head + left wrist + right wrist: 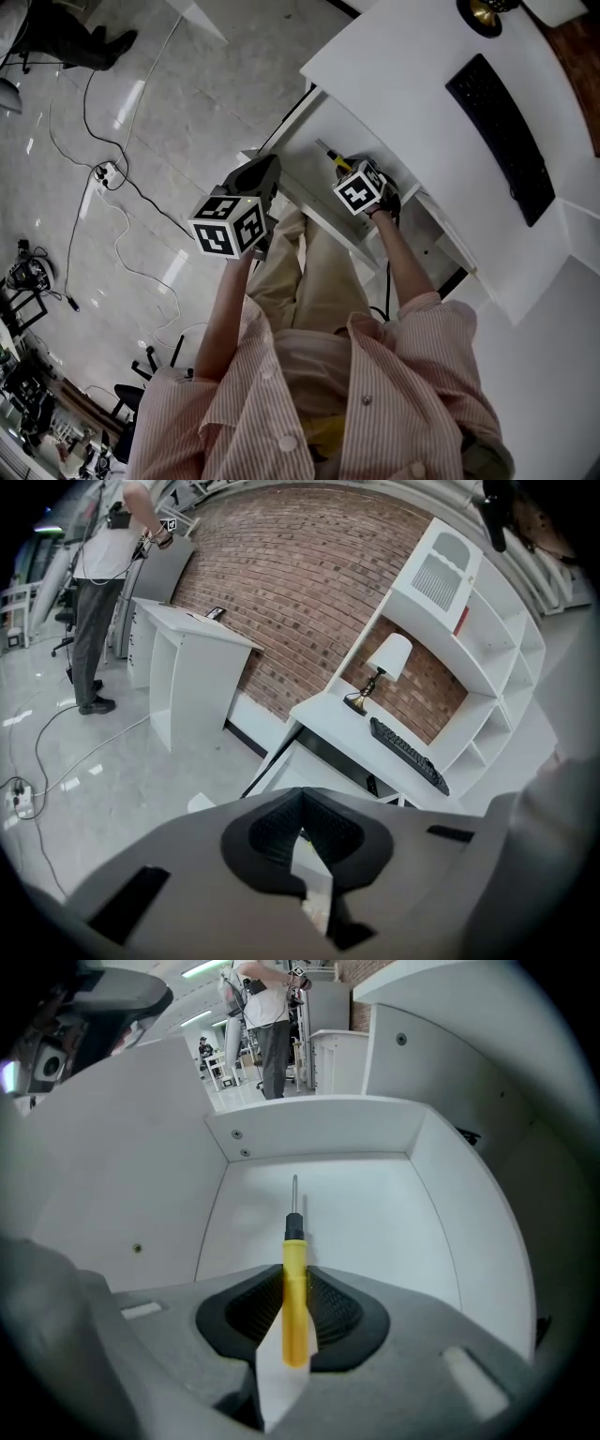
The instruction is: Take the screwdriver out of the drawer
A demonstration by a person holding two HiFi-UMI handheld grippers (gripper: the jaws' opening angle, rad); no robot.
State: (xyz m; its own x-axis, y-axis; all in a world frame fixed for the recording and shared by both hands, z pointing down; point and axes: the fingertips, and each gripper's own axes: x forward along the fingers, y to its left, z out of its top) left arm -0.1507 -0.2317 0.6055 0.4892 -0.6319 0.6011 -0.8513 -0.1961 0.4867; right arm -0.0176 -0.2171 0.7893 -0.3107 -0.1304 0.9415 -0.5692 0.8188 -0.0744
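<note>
Two grippers, one at work: our right gripper [295,1309] is down in open drawer [375,1206], pads clamped on yellow handle of screwdriver [295,1283], which lies on drawer floor. Left gripper [302,805] closed, empty, outside. We judge grasp step; next needs steady lift clear of walls. Long axis runs between jaws, tip toward far wall.

Smooth plastic screwdriver [296,1302], matt drawer [375,1213]

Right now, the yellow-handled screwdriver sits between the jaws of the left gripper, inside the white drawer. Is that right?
No. It is the right gripper, not the left, that has the yellow-handled screwdriver between its jaws, inside the white drawer. The right gripper view shows this; the left gripper has its jaws together and empty.
</note>
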